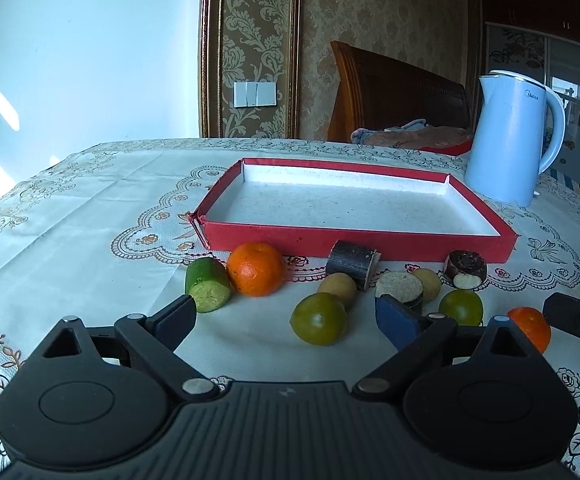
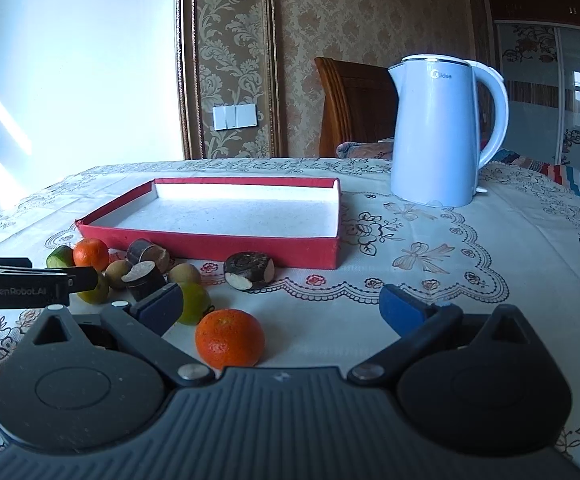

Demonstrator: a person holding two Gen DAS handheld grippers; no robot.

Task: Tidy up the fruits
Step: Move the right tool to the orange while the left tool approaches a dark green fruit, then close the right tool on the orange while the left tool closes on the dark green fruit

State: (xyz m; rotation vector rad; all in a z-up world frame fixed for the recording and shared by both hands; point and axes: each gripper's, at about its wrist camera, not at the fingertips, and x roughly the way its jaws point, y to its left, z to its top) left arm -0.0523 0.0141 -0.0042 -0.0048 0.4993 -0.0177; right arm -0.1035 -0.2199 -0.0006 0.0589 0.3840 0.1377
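Observation:
A shallow red tray [image 1: 353, 240] with a bare white floor lies on the table; it also shows in the right wrist view [image 2: 210, 246]. Loose fruit lies along its near side: an orange [image 1: 254, 269], a cut cucumber piece [image 1: 206, 285], a green round fruit [image 1: 318, 319], dark sugarcane pieces [image 1: 351, 264], small tan fruits [image 1: 337, 286]. My left gripper [image 1: 286, 316] is open, with the green fruit between its fingers, apart from both. My right gripper [image 2: 282, 306] is open just behind another orange [image 2: 230, 338]. A sugarcane piece [image 2: 249, 270] lies farther ahead.
A pale blue electric kettle [image 1: 509, 140] stands right of the tray, also in the right wrist view [image 2: 437, 132]. The table has a lace-patterned cloth [image 2: 449, 264]. The left gripper's side [image 2: 22, 284] shows at the right view's left edge. A wooden chair [image 1: 389, 92] stands behind the table.

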